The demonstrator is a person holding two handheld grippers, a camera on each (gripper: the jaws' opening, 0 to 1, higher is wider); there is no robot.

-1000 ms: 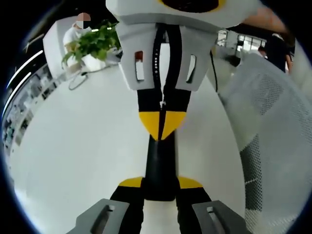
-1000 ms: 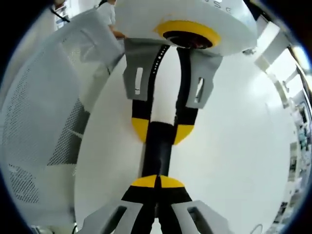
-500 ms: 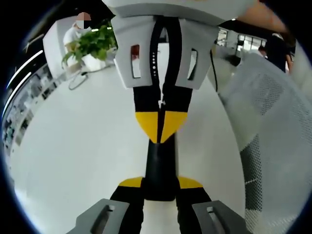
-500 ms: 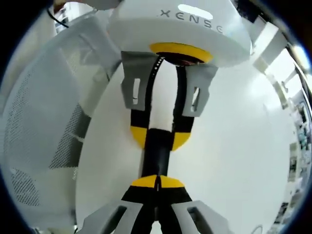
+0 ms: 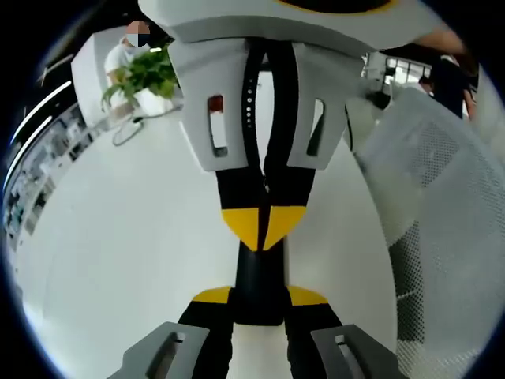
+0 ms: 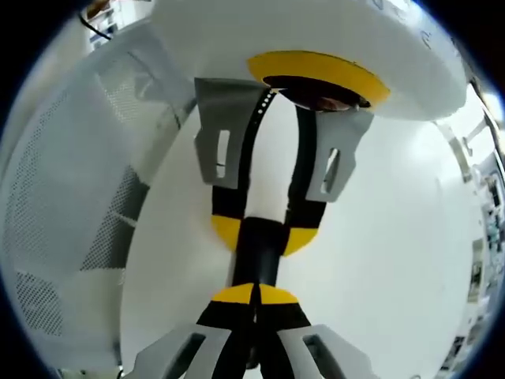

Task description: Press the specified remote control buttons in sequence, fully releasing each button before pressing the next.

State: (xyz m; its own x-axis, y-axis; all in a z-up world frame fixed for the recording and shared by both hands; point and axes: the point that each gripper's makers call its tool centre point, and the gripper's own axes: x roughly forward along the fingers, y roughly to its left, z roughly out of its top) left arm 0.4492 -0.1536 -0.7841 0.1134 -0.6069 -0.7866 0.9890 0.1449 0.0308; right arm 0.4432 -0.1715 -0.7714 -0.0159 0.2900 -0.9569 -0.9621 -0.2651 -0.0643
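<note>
At lower centre, my left hand-held gripper (image 5: 258,296) pinches the slim black remote control (image 5: 258,276); my right hand-held gripper (image 6: 254,294), jaws pressed together, touches it.

We see a broad white surface (image 5: 118,237), glossy and evenly lit. At its far edge stands a green potted plant (image 5: 142,75), with a thin looped cable (image 5: 126,130) lying on the surface just in front of it. Behind the plant sits a person in white (image 5: 118,55). On the opposite side of the surface from the plant we see a white mesh chair back (image 5: 442,205), which also shows in the right gripper view (image 6: 71,205). Dark shelving (image 5: 35,170) runs along the wall beyond the surface on the plant's side.
</note>
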